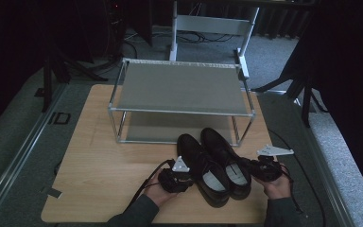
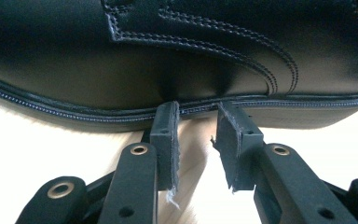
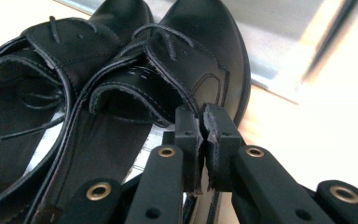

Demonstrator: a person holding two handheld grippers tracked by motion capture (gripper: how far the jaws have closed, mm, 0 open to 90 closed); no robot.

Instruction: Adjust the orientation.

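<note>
Wooden table [image 1: 104, 156]: left tongs [image 2: 196, 125] half open at left shoe [image 2: 121, 70]; right tongs [image 3: 202, 122] clamp right shoe [image 3: 196, 60].

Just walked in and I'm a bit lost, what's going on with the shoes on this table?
A person is handling a pair of black shoes on a wooden table, a gripper in each hand. The right gripper is clamped on the rim of the right shoe. The left gripper has its jaws parted, tips against the side of the left shoe at the sole. Both shoes sit in front of a two-shelf rack.
</note>
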